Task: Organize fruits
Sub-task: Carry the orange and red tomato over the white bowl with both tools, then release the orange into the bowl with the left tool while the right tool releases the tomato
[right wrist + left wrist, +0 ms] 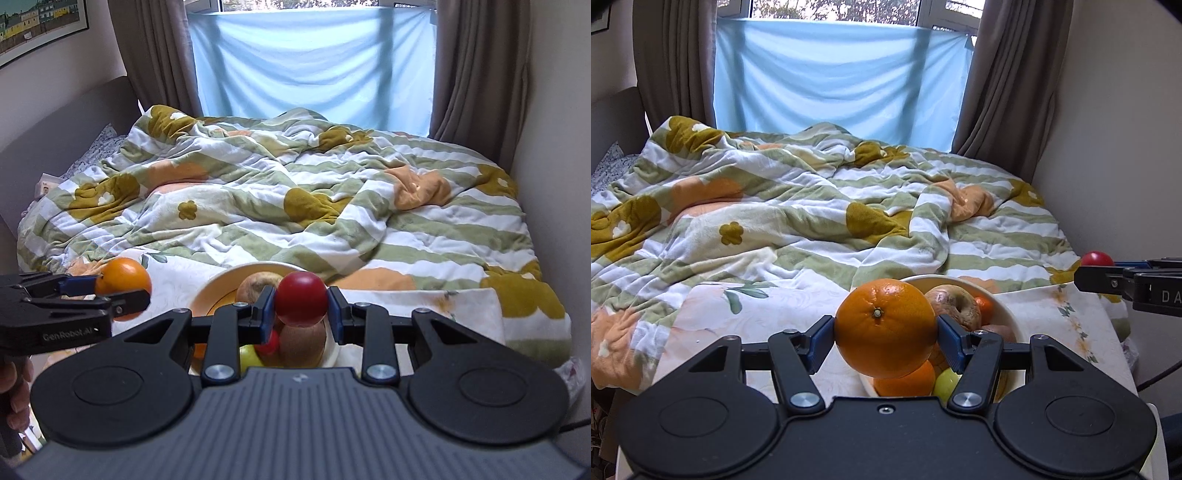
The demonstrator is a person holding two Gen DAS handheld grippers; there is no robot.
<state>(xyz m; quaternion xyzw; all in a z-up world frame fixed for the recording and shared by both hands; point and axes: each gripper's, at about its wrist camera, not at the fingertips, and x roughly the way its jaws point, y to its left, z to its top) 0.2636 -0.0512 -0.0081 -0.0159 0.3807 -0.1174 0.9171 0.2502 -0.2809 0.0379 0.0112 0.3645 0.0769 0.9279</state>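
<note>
left wrist view: left gripper [885, 334] clamps a round orange [885, 328] just above the near-left rim of the white round bowl [1010, 314] holding a brownish apple [955, 306], oranges and a green fruit; right wrist view: right gripper [300, 310] pinches a small red round fruit [301, 302] over the same bowl's kiwi [303, 341].

A bowl [1008, 310] of fruit is set on a table [798, 310] at the near edge of a bed, with a quilt [812, 206] spread behind it up to the window. An orange [885, 328] is held above the bowl's left side by the left gripper [885, 338]. A round fruit [301, 298], held in the right gripper [300, 314], is carried above the bowl, to the right of the orange.
</note>
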